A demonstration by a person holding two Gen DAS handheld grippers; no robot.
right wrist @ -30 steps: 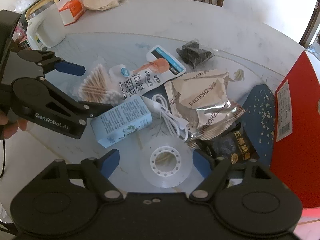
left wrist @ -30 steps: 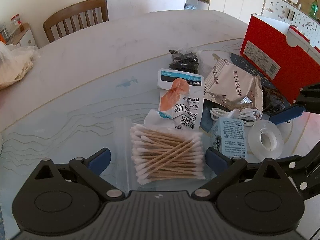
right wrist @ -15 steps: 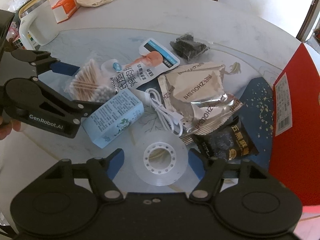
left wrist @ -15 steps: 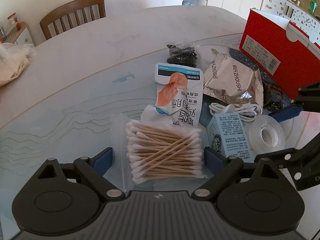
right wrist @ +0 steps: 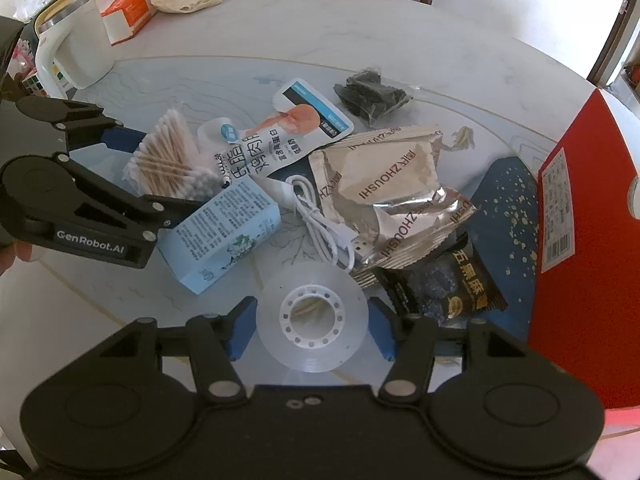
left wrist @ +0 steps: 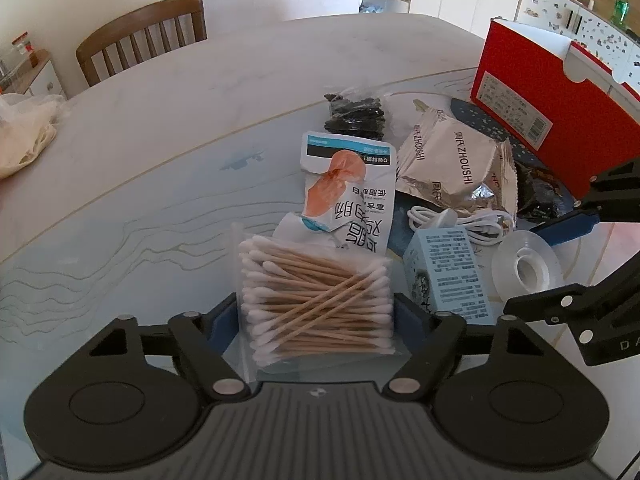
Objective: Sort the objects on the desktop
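Left gripper (left wrist: 316, 316): your blue pads sit against both sides of the cotton swab bag (left wrist: 316, 300), jaws closed in on it. The bag rests on the table (left wrist: 160, 160), at the near left of the clutter.
Right gripper (right wrist: 310, 326): your fingers flank the tape roll (right wrist: 311, 316), one pad on each side, very close to its rim. You cannot tell from either view whether the pads press it. The roll lies flat at the near edge of the pile.
Blue carton (right wrist: 220, 232): it lies on its side between the swab bag and the tape roll, just left of the roll in your right view.
White cable (right wrist: 320, 220): coiled just beyond the tape roll, between the carton and the silver snack pack (right wrist: 392, 184).
Chicken pouch (left wrist: 348, 192): white with a blue top band, just beyond the swab bag; its near end is tucked under the bag.
Dark clips bag (left wrist: 354, 114): clear bag at the far side of the pile, apart from both grippers.
Black snack packet (right wrist: 444, 284): just right of the tape roll, partly under the silver pack.
Red box (left wrist: 552, 108): standing at the far right of the table, with a dark blue speckled sheet (right wrist: 504, 208) lying at its foot.
Kettle (right wrist: 76, 44): white, at the far left, well apart from the pile.
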